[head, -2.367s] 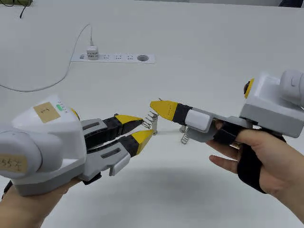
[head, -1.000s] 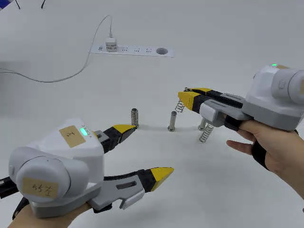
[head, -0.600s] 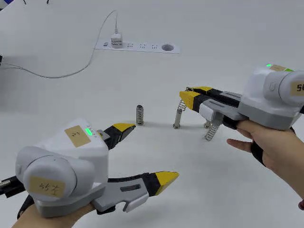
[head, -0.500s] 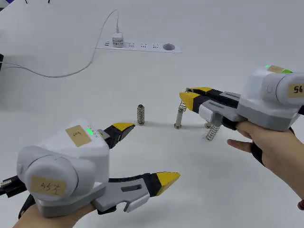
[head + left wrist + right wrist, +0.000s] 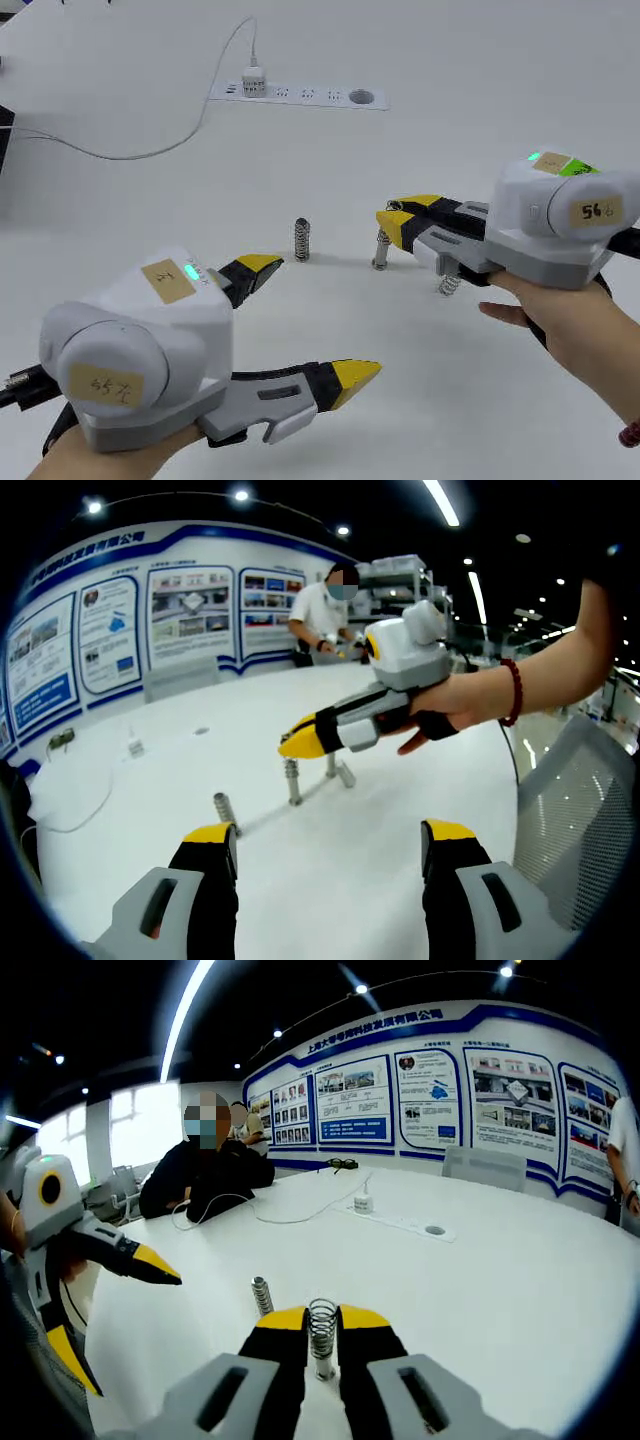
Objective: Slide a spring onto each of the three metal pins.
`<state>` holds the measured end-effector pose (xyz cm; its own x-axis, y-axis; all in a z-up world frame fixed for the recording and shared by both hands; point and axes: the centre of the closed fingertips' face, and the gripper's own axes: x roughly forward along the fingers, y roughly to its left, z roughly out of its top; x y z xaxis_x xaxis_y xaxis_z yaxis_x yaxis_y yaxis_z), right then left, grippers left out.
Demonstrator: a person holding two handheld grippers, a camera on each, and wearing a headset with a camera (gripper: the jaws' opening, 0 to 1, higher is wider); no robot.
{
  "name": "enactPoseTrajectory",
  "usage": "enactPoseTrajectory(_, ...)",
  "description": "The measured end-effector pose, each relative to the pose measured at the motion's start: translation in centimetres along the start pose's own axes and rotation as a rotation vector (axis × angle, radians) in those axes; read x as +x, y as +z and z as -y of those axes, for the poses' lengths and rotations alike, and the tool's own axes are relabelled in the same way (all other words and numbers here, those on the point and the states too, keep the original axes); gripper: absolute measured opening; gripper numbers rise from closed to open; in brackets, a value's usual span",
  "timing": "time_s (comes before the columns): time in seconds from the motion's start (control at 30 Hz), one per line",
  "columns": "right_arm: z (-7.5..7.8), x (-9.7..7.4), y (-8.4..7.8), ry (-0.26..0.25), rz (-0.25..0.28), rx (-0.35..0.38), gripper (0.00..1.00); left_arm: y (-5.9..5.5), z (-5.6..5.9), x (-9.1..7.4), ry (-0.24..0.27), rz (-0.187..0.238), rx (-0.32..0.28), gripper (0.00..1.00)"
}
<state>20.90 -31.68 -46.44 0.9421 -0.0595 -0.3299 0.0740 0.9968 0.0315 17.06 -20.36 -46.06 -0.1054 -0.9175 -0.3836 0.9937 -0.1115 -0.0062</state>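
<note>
Right gripper [image 5: 322,1326], clamped on a spring [image 5: 321,1322], is now lowering it over the middle pin [image 5: 380,256]; left gripper [image 5: 315,319] is waiting, jaws apart.

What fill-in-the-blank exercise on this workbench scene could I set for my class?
1. The right gripper is shut on a ____.
2. The left gripper has its jaws wide ____.
3. The jaw tips of both grippers are coloured ____.
Missing words: spring; open; yellow.
</note>
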Motion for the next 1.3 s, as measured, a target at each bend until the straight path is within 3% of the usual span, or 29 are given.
enactPoseTrajectory(0.9, 0.2, 1.0, -2.9, -0.027, -0.090, -0.006, 0.15, -0.1, -0.4, -0.1, 0.013, -0.005, 0.005, 0.74)
enactPoseTrajectory(1.3, -0.1, -0.4, -0.9, -0.025, -0.046, 0.066, 0.26, 0.1, -0.7, -0.1, 0.029, -0.003, -0.001, 0.72)
